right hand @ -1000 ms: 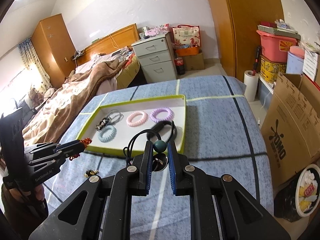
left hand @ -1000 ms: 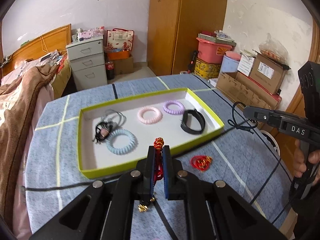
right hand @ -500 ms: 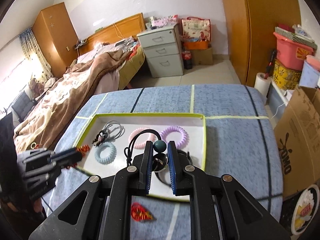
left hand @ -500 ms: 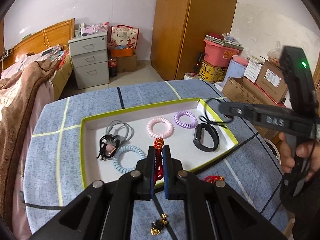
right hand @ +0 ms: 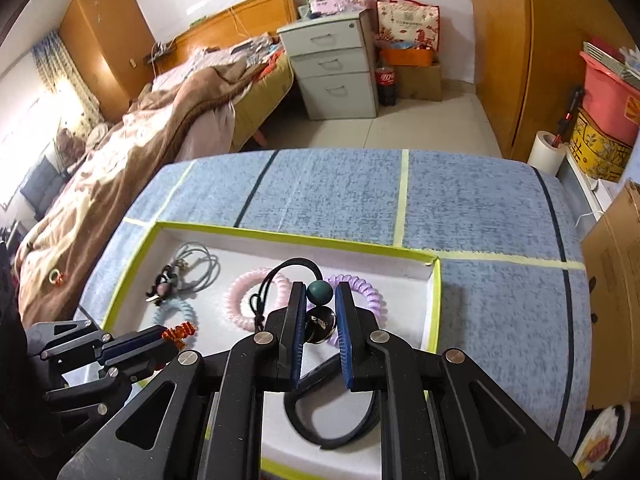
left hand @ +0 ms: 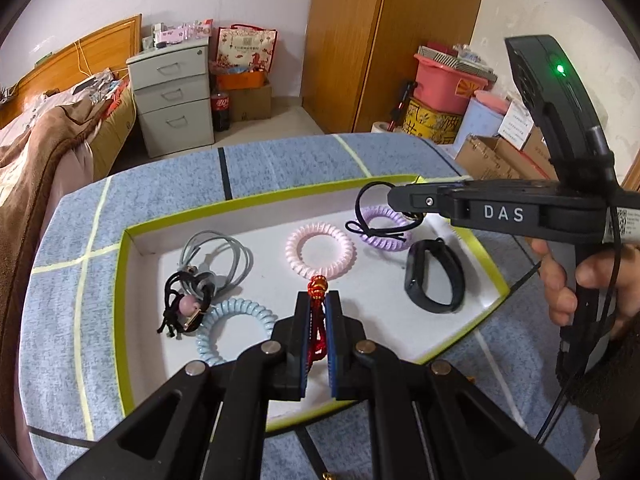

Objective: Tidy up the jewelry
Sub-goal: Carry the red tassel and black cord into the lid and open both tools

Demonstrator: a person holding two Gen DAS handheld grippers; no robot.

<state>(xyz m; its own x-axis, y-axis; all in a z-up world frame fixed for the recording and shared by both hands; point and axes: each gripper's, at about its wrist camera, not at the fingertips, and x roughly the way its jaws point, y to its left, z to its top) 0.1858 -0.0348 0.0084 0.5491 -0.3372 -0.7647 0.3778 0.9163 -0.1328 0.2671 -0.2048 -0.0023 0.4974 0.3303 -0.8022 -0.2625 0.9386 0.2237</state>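
My left gripper (left hand: 317, 312) stays clamped on the red cord bracelet (left hand: 318, 292), now over the tray (left hand: 124, 280) rather than short of its near rim as a second ago. My right gripper (right hand: 320, 312) has come in over the tray too, its jaws narrow on a black hair tie (right hand: 288, 272) with a green bead. Inside lie three coil ties, one black band (left hand: 434, 276), and a grey and black tangle (left hand: 200, 268).

Glossy plastic coil ties (left hand: 320, 249), matt black band (left hand: 434, 280), woven cloth table cover (right hand: 500, 216), paper-lined tray (left hand: 124, 280)
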